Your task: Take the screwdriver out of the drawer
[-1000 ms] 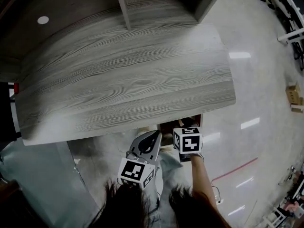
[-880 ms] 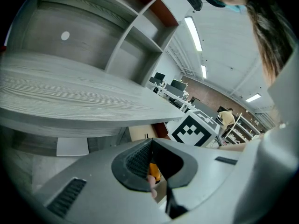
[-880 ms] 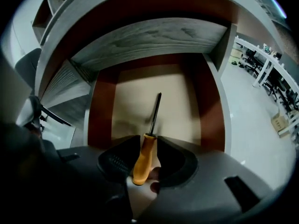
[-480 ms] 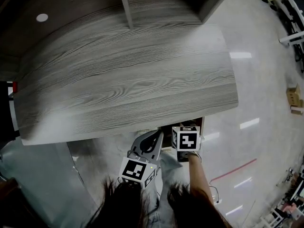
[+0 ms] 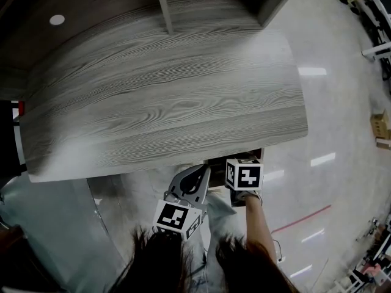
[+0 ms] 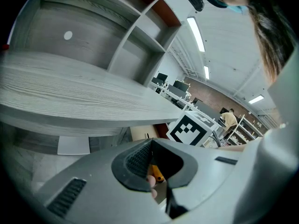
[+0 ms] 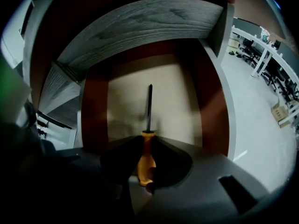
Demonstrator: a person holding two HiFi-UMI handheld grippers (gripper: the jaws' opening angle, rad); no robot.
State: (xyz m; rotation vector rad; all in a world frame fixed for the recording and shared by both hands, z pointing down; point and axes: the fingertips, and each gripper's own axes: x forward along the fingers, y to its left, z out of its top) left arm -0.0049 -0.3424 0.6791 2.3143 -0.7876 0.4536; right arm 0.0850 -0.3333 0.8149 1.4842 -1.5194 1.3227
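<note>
Grey woodgrain desktop (image 5: 165, 90) fills view. Upright shelf divider (image 5: 162, 5) at far edge, white round disc (image 5: 57, 19) far left. Glossy floor (image 5: 342, 121) right, cardboard box (image 5: 380, 127) on it.

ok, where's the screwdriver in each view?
Head view: not visible.
Left gripper view: orange bit low centre, likely the screwdriver.
Right gripper view: centre, handle held by the right tongs, shaft pointing up.
Shared landmark: the grey desk.

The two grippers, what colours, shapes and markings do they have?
The left gripper has a smooth light grey shell with black ribbed fingers. The right gripper looks dark in shadow. Each carries a white cube with black square markers. The right forearm has no sleeve.
</note>
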